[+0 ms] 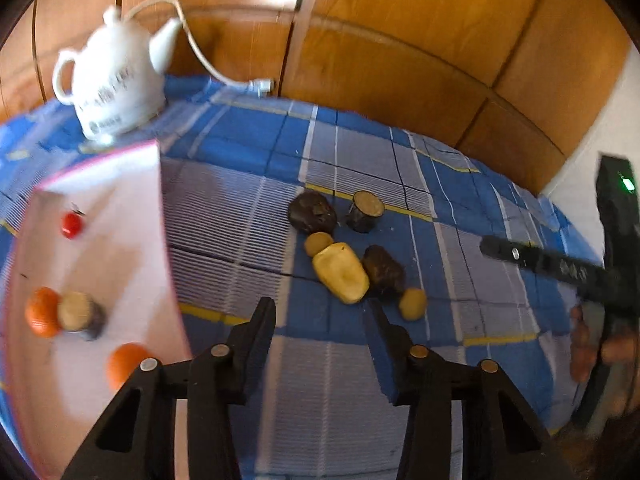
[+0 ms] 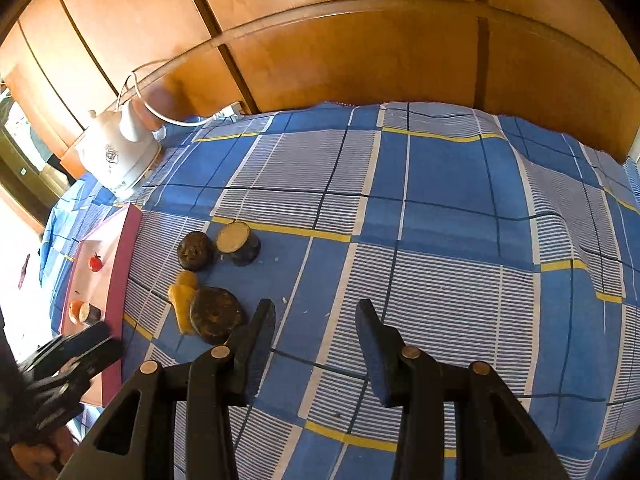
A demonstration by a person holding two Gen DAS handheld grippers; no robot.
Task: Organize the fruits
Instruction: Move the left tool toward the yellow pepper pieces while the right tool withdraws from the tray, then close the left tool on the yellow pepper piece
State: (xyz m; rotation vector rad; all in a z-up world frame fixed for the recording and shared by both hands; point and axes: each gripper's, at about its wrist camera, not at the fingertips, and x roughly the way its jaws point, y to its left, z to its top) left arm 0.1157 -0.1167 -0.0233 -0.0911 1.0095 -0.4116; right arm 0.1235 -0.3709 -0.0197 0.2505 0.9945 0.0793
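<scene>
A pink tray (image 1: 132, 208) lies at the left and holds a red cherry tomato (image 1: 72, 225), two oranges (image 1: 42, 312) and a cut dark fruit piece (image 1: 80, 314). On the blue checked cloth lies a cluster: a dark round fruit (image 1: 312, 211), a cut dark stump (image 1: 365, 211), a yellow piece (image 1: 340, 272), another dark fruit (image 1: 383, 270) and two small yellow-green fruits (image 1: 413, 304). My left gripper (image 1: 320, 316) is open and empty, just in front of the cluster. My right gripper (image 2: 316, 316) is open and empty, to the right of the cluster (image 2: 214, 314).
A white teapot (image 1: 114, 84) with a white cable stands behind the tray. Wooden panels back the table. The right gripper's body (image 1: 560, 268) shows at the right of the left wrist view. The cloth (image 2: 440, 220) is wrinkled at the far right.
</scene>
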